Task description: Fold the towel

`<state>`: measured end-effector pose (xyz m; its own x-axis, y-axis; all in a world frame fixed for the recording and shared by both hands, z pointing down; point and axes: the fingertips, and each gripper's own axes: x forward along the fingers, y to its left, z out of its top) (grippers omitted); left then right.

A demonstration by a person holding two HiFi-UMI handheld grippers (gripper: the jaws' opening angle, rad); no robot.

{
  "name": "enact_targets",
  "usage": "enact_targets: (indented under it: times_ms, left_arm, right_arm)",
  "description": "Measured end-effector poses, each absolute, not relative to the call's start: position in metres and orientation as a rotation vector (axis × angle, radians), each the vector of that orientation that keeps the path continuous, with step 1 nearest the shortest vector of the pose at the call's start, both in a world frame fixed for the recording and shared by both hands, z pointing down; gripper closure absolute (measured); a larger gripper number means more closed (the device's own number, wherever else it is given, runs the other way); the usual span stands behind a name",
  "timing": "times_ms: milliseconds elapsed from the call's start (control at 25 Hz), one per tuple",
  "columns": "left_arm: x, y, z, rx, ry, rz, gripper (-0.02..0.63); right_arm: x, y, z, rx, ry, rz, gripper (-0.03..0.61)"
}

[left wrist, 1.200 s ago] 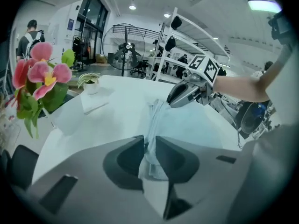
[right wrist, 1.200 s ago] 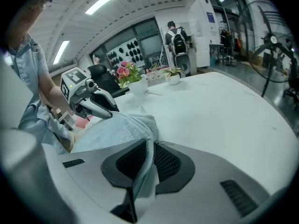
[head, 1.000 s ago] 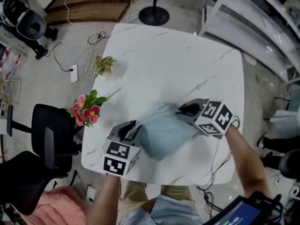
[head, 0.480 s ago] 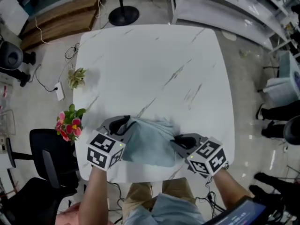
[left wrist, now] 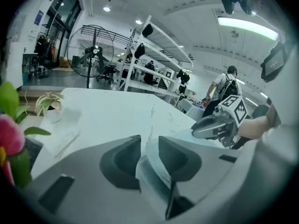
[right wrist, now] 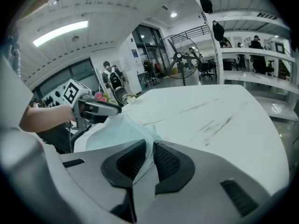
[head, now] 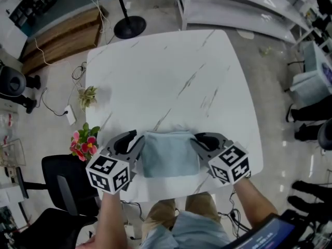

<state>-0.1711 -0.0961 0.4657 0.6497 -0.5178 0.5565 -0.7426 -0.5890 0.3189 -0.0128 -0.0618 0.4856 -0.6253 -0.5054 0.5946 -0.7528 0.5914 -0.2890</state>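
A light blue towel (head: pixel 170 153) lies folded into a neat rectangle near the front edge of the white marble table (head: pixel 166 71). My left gripper (head: pixel 136 144) is at its left side, shut on a thick fold of the towel (left wrist: pixel 154 171). Its jaws have just been opening a little, with the cloth still filling the gap between them. My right gripper (head: pixel 199 141) is at the towel's right side, shut on a thin edge of the towel (right wrist: pixel 117 132). Its jaws have also just eased apart slightly, the cloth staying pinched. Each gripper view shows the other gripper across the towel.
A pot of pink flowers (head: pixel 83 141) stands at the table's left front edge, and a small green plant (head: pixel 88 95) sits further back on the left. A black chair (head: pixel 67 180) is beside the table on the left, with a fan base (head: pixel 129 27) and shelving (head: pixel 244 9) beyond.
The towel has gone from a skewed, bunched shape to a squared rectangle at the front edge. My right gripper swung round toward me, and both grippers now flank the towel.
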Motion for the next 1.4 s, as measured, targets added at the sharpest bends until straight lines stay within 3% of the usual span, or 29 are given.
enact_targets:
  times_ms: [240, 280, 320, 360, 680, 880, 960, 1200, 1400]
  left_arm:
    - [-0.187, -0.071, 0.475, 2.239, -1.045, 0.534, 0.492]
    - [-0.187, -0.065, 0.479, 2.218, -1.043, 0.543, 0.492]
    - [-0.187, -0.058, 0.483, 2.199, -1.040, 0.551, 0.492]
    - [-0.186, -0.050, 0.485, 2.183, -1.037, 0.555, 0.492]
    - [-0.179, -0.005, 0.497, 2.058, -1.009, 0.525, 0.483]
    - [-0.175, 0.010, 0.471, 2.056, -0.989, 0.418, 0.478]
    - [-0.171, 0.016, 0.460, 2.062, -0.971, 0.378, 0.475]
    - [-0.159, 0.029, 0.479, 1.991, -0.994, 0.353, 0.418]
    - [-0.160, 0.026, 0.501, 1.954, -1.051, 0.363, 0.405]
  right_arm:
    - [-0.019, -0.077, 0.487, 0.929, -2.423, 0.771, 0.419]
    - [-0.021, -0.078, 0.491, 0.908, -2.417, 0.763, 0.423]
    - [-0.024, -0.079, 0.492, 0.890, -2.417, 0.739, 0.502]
    - [-0.025, -0.079, 0.489, 0.883, -2.427, 0.705, 0.519]
    - [-0.034, -0.086, 0.457, 0.880, -2.558, 0.558, 0.533]
    - [-0.037, -0.089, 0.487, 0.764, -2.511, 0.648, 0.414]
    - [-0.040, -0.090, 0.491, 0.704, -2.505, 0.674, 0.407]
    - [-0.047, -0.087, 0.485, 0.627, -2.530, 0.585, 0.504]
    - [-0.059, -0.080, 0.437, 0.561, -2.713, 0.471, 0.515]
